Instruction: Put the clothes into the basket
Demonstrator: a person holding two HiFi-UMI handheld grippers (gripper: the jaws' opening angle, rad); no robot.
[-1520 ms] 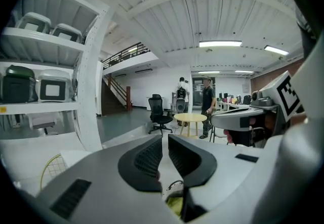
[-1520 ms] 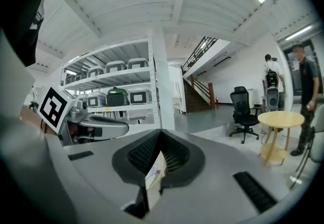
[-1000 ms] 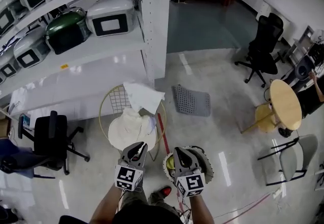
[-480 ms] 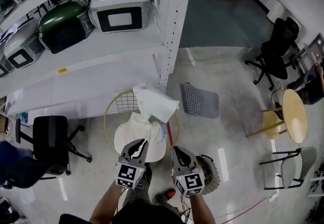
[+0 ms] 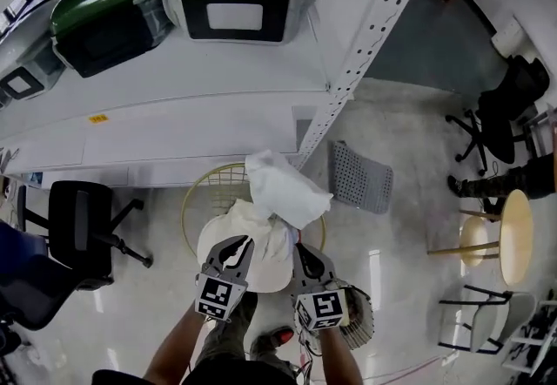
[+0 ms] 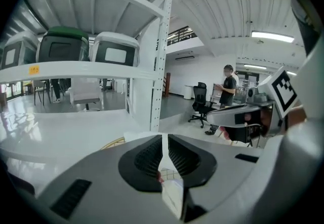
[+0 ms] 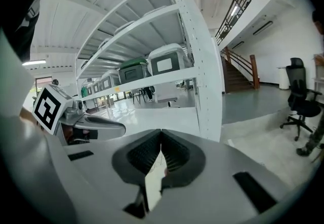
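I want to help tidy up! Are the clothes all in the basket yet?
Nearly. Done: a cream cloth sits piled in the gold basket, over its near rim. In hand: nothing I can see; the left gripper and right gripper are both shut beside it. Still to do: a white cloth drapes over the rim and probably needs tucking in.

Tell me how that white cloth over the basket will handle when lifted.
Likely floppy: the white cloth lies in folds and droops over the basket's rim, so it should sag from any pinch point. Probably light for its size, since it looks thin. It may snag on the wire mesh.
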